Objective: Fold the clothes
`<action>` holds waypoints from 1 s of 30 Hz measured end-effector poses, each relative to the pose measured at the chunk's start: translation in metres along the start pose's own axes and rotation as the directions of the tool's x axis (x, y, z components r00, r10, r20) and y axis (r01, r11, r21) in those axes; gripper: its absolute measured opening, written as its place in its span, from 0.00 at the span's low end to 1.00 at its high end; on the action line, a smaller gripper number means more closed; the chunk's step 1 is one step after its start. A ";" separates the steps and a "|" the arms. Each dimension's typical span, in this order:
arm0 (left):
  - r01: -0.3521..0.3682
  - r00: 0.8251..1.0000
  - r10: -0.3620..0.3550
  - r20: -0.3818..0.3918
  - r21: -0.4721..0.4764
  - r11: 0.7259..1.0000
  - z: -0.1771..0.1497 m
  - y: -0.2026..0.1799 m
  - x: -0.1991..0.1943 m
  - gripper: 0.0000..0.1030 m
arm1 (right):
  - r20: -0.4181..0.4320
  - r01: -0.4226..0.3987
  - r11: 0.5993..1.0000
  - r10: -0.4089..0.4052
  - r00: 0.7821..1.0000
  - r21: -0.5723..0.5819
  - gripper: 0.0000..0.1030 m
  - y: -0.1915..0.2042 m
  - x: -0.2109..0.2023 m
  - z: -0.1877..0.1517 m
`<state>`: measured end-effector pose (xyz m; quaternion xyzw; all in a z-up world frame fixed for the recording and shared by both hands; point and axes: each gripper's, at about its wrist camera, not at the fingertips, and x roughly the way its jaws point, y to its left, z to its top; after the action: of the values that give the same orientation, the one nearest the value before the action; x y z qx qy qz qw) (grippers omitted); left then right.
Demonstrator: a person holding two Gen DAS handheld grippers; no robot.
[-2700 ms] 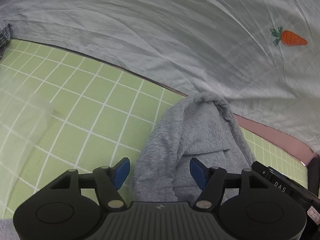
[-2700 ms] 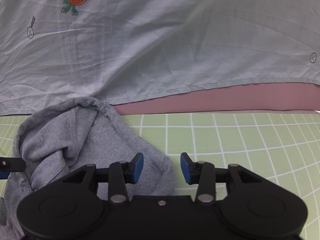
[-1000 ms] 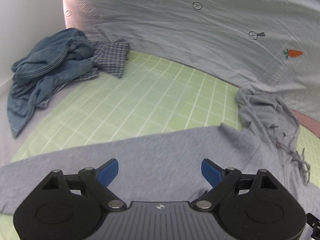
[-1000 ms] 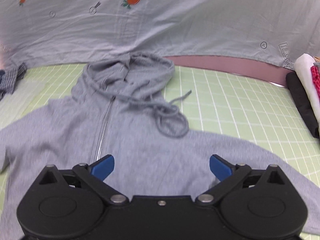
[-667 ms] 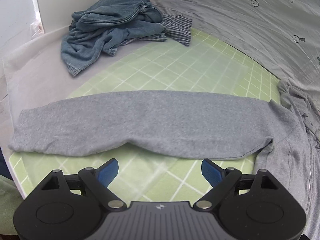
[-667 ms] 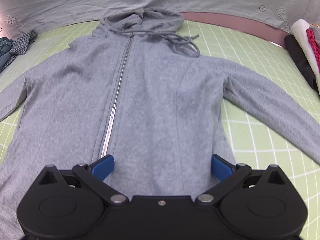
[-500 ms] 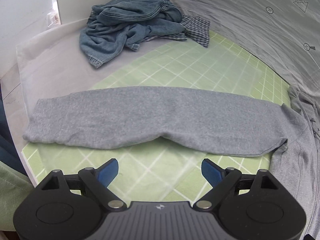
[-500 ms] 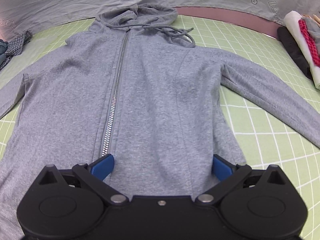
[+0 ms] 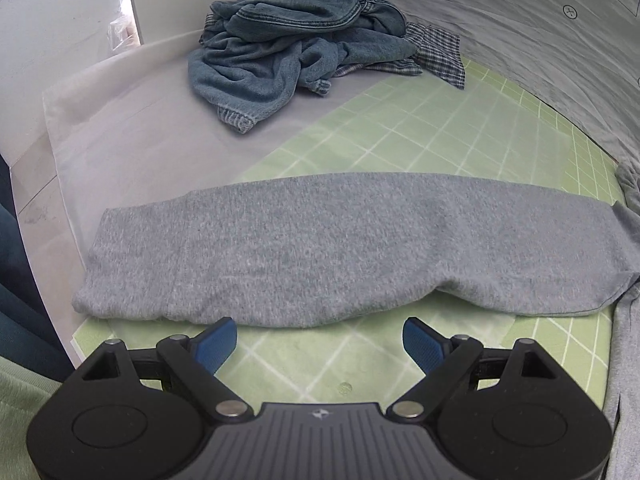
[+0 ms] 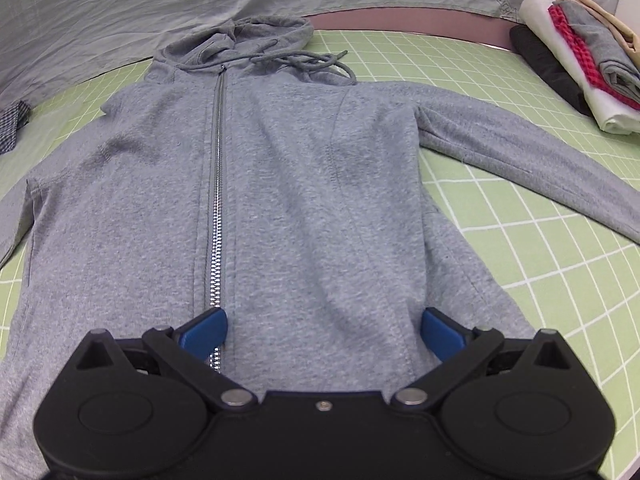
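Two claws hang over a grey hoodie (image 10: 304, 184) spread flat, zipped, on the green grid mat (image 10: 520, 240). Only the right wrist view shows its hood, its zip (image 10: 218, 200) and a stack of folded clothes (image 10: 580, 60); right claw (image 10: 322, 330) spread wide above the hem. Only the left view shows one sleeve (image 9: 340, 248) stretched out and a heap of denim (image 9: 296, 44); left claw (image 9: 320, 338) wide apart, empty.

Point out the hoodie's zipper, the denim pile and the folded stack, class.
zipper (image 10: 217, 216), right wrist view, on the metal teeth halfway down the hoodie's front.
denim pile (image 9: 288, 44), left wrist view, on the crumpled blue cloth at its middle.
folded stack (image 10: 576, 52), right wrist view, on the red checked layer.
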<state>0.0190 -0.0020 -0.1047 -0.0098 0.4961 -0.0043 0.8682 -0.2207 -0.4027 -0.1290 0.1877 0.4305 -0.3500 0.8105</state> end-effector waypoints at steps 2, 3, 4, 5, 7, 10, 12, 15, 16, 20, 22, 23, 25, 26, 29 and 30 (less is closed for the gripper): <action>-0.025 1.000 0.025 0.002 0.005 1.000 0.004 0.003 0.006 0.88 | 0.006 0.010 1.000 -0.010 1.000 0.013 1.00 0.001 0.000 -0.001; -0.039 0.999 0.039 0.002 0.007 0.999 0.007 0.006 0.009 0.88 | 0.009 0.014 1.000 -0.014 1.000 0.019 1.00 0.002 -0.001 -0.002; -0.066 0.998 0.066 0.002 0.007 0.998 0.009 0.008 0.012 0.88 | 0.013 0.018 1.000 -0.018 1.000 0.025 1.00 0.002 -0.001 -0.003; -0.096 0.995 0.096 0.003 0.006 0.995 0.011 0.011 0.014 0.88 | 0.017 0.021 0.999 -0.022 1.000 0.031 1.00 0.003 -0.001 -0.004; -0.132 0.991 0.132 0.012 -0.014 0.991 0.016 0.018 0.017 0.88 | 0.022 0.028 0.999 -0.029 0.999 0.041 1.00 0.004 -0.002 -0.005; -0.159 0.987 0.160 0.017 -0.056 0.986 0.021 0.029 0.019 0.88 | 0.021 0.036 0.998 -0.037 0.999 0.051 1.00 0.004 -0.002 -0.006; -0.167 0.985 0.169 0.020 -0.069 0.983 0.022 0.032 0.019 0.88 | 0.019 0.041 0.998 -0.042 0.999 0.057 1.00 0.005 -0.002 -0.006; -0.166 0.985 0.168 0.025 -0.059 0.984 0.021 0.032 0.020 0.88 | 0.018 0.046 0.997 -0.048 0.999 0.063 1.00 0.005 -0.002 -0.006; -0.162 0.986 0.164 0.029 -0.057 0.985 0.021 0.032 0.020 0.88 | 0.018 0.048 0.997 -0.050 0.999 0.066 1.00 0.005 -0.002 -0.006; -0.138 0.989 0.140 0.055 -0.047 0.989 0.021 0.032 0.019 0.70 | 0.018 0.055 0.995 -0.057 0.998 0.078 1.00 0.005 -0.002 -0.006; -0.126 0.989 0.128 0.068 -0.042 0.991 0.022 0.032 0.018 0.50 | 0.019 0.058 0.995 -0.059 0.998 0.082 1.00 0.006 -0.003 -0.006; -0.120 0.990 0.122 0.074 -0.040 0.992 0.022 0.032 0.017 0.32 | 0.017 0.059 0.995 -0.060 0.998 0.083 1.00 0.006 -0.003 -0.006; -0.127 0.989 0.128 0.080 -0.022 0.992 0.024 0.029 0.016 0.11 | 0.012 0.061 0.994 -0.062 0.998 0.086 1.00 0.006 -0.003 -0.005; -0.126 0.988 0.127 0.091 -0.020 0.992 0.025 0.028 0.013 0.11 | 0.006 0.061 0.994 -0.062 0.998 0.089 1.00 0.005 -0.003 -0.003; -0.115 0.984 0.116 0.134 -0.018 0.993 0.032 0.025 0.003 0.07 | 0.013 0.062 0.993 -0.064 0.998 0.105 1.00 0.002 -0.009 0.001; -0.111 0.982 0.112 0.153 -0.014 0.994 0.034 0.022 -0.002 0.06 | 0.024 0.056 0.991 -0.059 0.998 0.118 1.00 0.000 -0.012 0.002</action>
<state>0.0473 0.0200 -0.0866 0.0154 0.4274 0.0465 0.9027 -0.2244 -0.3993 -0.1184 0.2177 0.4035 -0.4002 0.7935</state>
